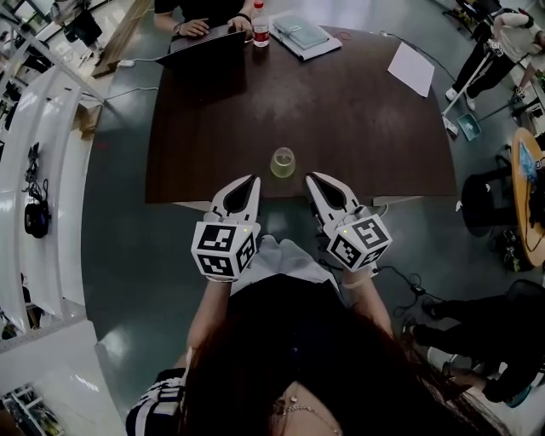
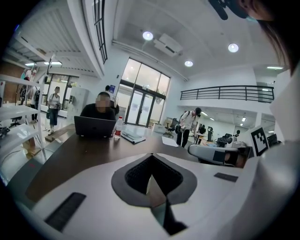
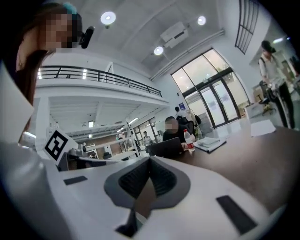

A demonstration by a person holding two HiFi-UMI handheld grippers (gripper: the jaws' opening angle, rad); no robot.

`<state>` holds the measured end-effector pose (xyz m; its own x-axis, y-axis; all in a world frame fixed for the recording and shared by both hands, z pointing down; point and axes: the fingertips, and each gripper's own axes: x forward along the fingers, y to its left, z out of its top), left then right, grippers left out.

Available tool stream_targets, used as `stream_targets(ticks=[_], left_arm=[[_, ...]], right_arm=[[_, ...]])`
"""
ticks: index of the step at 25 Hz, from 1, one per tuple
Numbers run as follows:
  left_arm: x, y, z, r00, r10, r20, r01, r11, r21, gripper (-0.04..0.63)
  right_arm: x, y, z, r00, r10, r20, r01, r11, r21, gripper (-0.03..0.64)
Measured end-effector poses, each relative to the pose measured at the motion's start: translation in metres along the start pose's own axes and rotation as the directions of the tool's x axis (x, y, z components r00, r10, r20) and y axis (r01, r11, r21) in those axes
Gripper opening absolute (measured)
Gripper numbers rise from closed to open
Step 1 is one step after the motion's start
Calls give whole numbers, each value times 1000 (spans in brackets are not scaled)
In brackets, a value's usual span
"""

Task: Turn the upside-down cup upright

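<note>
A small clear cup (image 1: 283,162) stands on the dark table (image 1: 341,128) close to its near edge. From above its round rim shows and it looks mouth up, though I cannot be sure. My left gripper (image 1: 253,180) hangs just off the table edge to the cup's lower left, with its jaws shut on nothing. On the cup's lower right my right gripper (image 1: 312,177) mirrors it, also shut and empty. In the left gripper view the left gripper (image 2: 151,155) shows closed jaws, and so does the right gripper (image 3: 150,160) in the right gripper view. Neither of those views shows the cup.
At the table's far side a person sits at a laptop (image 1: 204,51), with a water bottle (image 1: 261,25), stacked books (image 1: 302,34) and a paper sheet (image 1: 411,68). A black chair (image 1: 490,200) stands right of the table and white shelving (image 1: 34,170) on the left.
</note>
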<state>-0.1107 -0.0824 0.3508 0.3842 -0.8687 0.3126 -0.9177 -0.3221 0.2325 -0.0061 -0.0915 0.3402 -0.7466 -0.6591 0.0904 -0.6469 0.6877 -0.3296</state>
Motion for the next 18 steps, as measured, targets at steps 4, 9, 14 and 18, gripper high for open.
stream_targets(ticks=[4, 9, 14, 18], left_arm=[[1, -3, 3, 1000, -8, 4, 8, 1000, 5, 3], [4, 0, 1, 1000, -12, -4, 12, 1000, -6, 3], [8, -2, -2, 1000, -21, -15, 21, 1000, -5, 3], [10, -2, -5, 999, -28, -28, 28, 1000, -12, 3]], right_arm=[[-1, 1, 0, 999, -29, -20, 28, 998, -60, 17], [0, -1, 0, 998, -51, -29, 48, 996, -81, 17], [0, -2, 0, 998, -56, -32, 53, 995, -84, 17], [0, -2, 0, 998, -53, -38, 50, 996, -78, 17]])
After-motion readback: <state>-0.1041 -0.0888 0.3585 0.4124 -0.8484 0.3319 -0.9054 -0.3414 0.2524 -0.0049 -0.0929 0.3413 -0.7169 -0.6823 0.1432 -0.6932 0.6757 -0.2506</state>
